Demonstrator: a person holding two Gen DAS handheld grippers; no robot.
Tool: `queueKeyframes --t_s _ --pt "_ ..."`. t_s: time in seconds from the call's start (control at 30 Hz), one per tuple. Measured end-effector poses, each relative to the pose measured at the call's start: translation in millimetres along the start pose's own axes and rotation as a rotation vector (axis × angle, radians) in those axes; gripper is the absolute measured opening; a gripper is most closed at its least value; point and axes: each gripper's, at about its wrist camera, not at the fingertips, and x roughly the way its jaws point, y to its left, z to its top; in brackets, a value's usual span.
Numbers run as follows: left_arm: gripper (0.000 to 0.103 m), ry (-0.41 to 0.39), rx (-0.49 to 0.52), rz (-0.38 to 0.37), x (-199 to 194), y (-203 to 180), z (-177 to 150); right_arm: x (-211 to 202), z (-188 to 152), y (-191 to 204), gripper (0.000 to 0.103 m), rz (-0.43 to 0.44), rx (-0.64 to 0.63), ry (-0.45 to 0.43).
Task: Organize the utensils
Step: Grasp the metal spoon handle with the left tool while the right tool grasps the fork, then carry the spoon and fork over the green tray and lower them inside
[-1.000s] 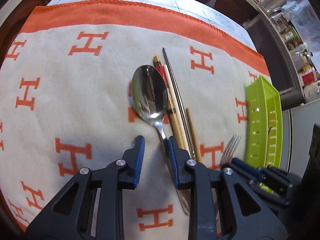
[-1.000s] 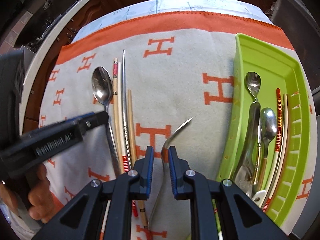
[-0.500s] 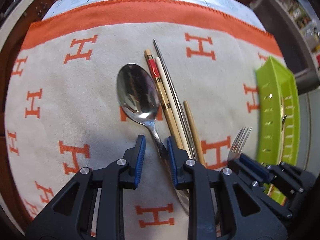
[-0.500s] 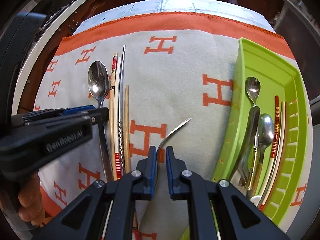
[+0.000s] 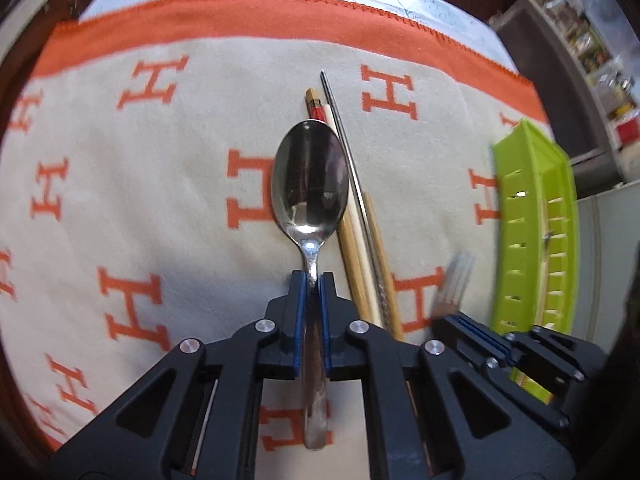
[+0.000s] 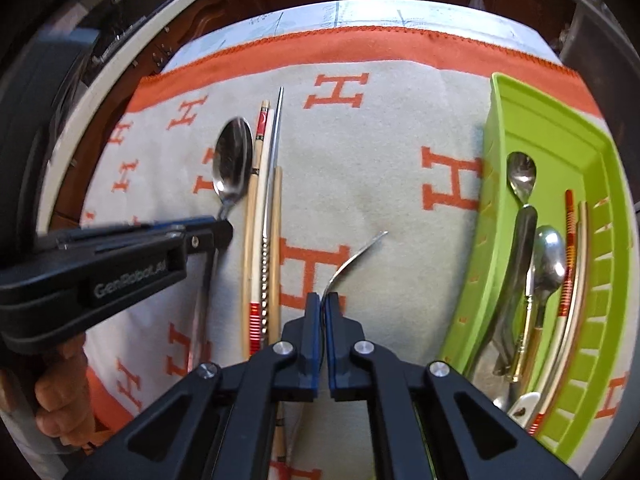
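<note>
Left wrist view shows the big change: half a second ago the left claw (image 5: 312, 280) stood spread on both sides of the spoon (image 5: 309, 178), and now its two blue pads are pressed onto the spoon's neck. The spoon points to 12 o'clock, straight out from the claw, and I think it has come up off the blanket (image 5: 160, 184). That means the spoon is caught and ready to be carried.

The right claw (image 6: 323, 300) has pinched in too. It holds the fork (image 6: 352, 254) by its thin handle, and the fork's curved end sticks out toward 1 o'clock. So both claws have one thing each.

At about 11 o'clock from the right claw, the chopsticks (image 6: 266, 216) lie side by side on the blanket, just beside the spoon. Nobody holds them. A hand (image 6: 60, 404) grips the left tool at 8 o'clock.

The green tray (image 6: 520, 100) sits at 3 o'clock, at the far right of the bench. Inside it are a spoon with a dark handle (image 6: 520, 184), a smaller spoon (image 6: 548, 256) and some long striped chopsticks (image 6: 570, 248). More bits lie at the near end, but I cannot tell what they are. I think the spoon and fork go in there next.
</note>
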Motion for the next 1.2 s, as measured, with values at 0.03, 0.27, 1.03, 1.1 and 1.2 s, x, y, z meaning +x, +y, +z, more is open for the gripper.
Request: queueKeyframes --t_s 0.03,0.27,1.03,1.1,1.2 --pt "0.004 0.0 -0.007 -0.014 -1 3 -2 -1 0 -1 0.002 0.011 0.005 -0.003" --pt "0.004 -0.036 -0.042 -0.131 -11 19 -29 -9 -5 -9 0.002 0.092 0.047 -0.028" --pt "0.003 -0.172 0.028 -0.358 -61 -7 -57 -55 -40 -8 0.002 0.308 -0.003 -0.237" --pt "0.0 -0.187 0.047 -0.371 -70 -16 -56 -62 -42 -9 0.002 0.303 -0.008 -0.251" --pt "0.0 -0.204 0.086 -0.38 -84 -29 -57 -74 -46 -13 0.002 0.295 -0.01 -0.273"
